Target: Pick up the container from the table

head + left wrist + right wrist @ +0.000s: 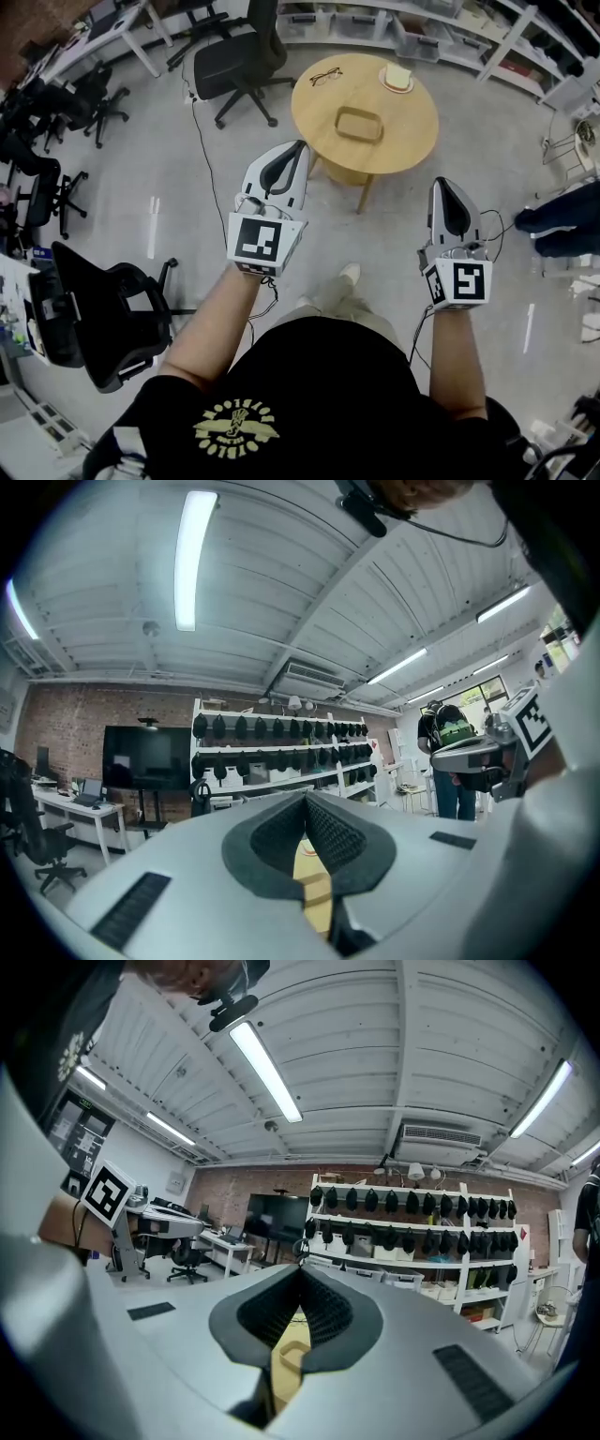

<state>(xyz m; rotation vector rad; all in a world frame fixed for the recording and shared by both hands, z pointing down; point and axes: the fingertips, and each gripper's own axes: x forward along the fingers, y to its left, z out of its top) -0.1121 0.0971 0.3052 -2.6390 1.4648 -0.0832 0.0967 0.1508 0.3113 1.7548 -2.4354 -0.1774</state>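
Note:
The container [359,125], a shallow tan oval tray, lies near the middle of a round wooden table [319,117] ahead of me. Both grippers are held level in the air short of the table's near edge, and neither touches anything. My left gripper [302,143] is shut and empty, its tip close to the table's near left rim. My right gripper [439,181] is also shut and empty, and it hangs to the right of the table. In the right gripper view the container [293,1356] shows through the slit under the closed jaws. In the left gripper view only a strip of tabletop [315,869] shows there.
A pair of glasses [325,76] and a small plate with something pale on it [397,79] lie at the table's far side. A black office chair [239,56] stands behind the table on the left, another [103,319] at my near left. Shelves line the back wall. A person's legs [562,225] are at the right.

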